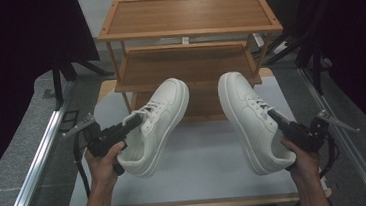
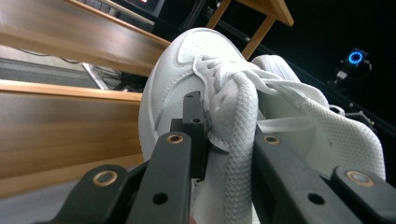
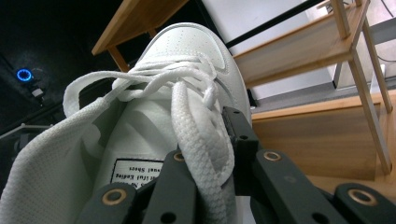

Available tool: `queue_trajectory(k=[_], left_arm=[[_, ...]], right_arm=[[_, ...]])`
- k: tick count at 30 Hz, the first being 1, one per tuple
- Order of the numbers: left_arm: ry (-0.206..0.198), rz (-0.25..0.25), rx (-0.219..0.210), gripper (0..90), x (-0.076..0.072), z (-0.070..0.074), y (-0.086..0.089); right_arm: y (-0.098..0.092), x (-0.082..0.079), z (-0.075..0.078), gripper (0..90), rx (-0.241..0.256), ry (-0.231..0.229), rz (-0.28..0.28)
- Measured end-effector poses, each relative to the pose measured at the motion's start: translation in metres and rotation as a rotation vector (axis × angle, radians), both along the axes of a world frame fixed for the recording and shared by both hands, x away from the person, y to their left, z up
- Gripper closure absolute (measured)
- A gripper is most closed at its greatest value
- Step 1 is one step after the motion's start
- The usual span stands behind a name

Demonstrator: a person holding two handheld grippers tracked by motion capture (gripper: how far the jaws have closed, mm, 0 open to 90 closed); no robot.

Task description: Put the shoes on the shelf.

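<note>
Two white low-top sneakers held above a pale grey tabletop [image 1: 197, 177], one in each pair of tongs. The left tongs [image 1: 133, 120] are clamped on the tongue and lacing of the left sneaker [image 1: 155, 128]; in the left gripper view the black jaws close on either side of a thick woven lace [image 2: 240, 140]. The right tongs [image 1: 275, 117] grip the right sneaker [image 1: 252, 119] in the same way, at the tongue, with a lace [image 3: 196, 140] running down between the jaws. Both toes point away from the tongs, toward a three-tier wooden shoe rack [image 1: 188, 14] standing just beyond them at the far edge of the tabletop. The two sneakers hang apart, with a bare strip of tabletop between and beneath them. The shelf ahead of the toes lies open; dark curtains flank the rack on both sides.

A white label with black print [image 3: 137, 171] is sewn inside the right sneaker's tongue, just behind the tongs; its wording is too small to read.

Each sneaker has a smooth white upper, a perforated toe box, a thick white sole and a mesh lining at the collar.
</note>
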State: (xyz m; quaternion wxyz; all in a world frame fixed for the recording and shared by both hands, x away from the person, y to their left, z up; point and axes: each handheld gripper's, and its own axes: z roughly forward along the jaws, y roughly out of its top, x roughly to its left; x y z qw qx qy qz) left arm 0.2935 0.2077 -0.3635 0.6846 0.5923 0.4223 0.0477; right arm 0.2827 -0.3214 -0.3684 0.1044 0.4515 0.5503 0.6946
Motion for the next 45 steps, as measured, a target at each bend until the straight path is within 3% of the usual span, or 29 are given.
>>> queue_trajectory(k=[14, 20, 26, 32, 40, 45], left_arm=[[0.001, 0.039, -0.018, 81.1, 0.018, 0.016, -0.011], [-0.008, 0.061, -0.053, 81.1, 0.030, 0.025, -0.015], [-0.019, 0.050, -0.026, 81.1, 0.044, 0.036, -0.025], [-0.025, 0.055, -0.038, 81.1, 0.055, 0.044, -0.029], [-0.012, 0.095, -0.057, 81.1, 0.069, 0.047, -0.036], [-0.017, 0.091, -0.071, 80.9, 0.080, 0.048, -0.040]], right_arm=[[0.011, 0.019, 0.022, 83.4, 0.019, 0.013, -0.026], [0.015, 0.030, 0.029, 83.4, 0.031, 0.024, -0.045], [0.024, 0.044, 0.037, 83.3, 0.031, 0.042, -0.067], [0.029, 0.053, 0.040, 83.3, 0.048, 0.053, -0.078], [0.040, 0.067, 0.047, 83.1, 0.050, 0.076, -0.099], [0.048, 0.076, 0.053, 83.0, 0.027, 0.076, -0.111]])
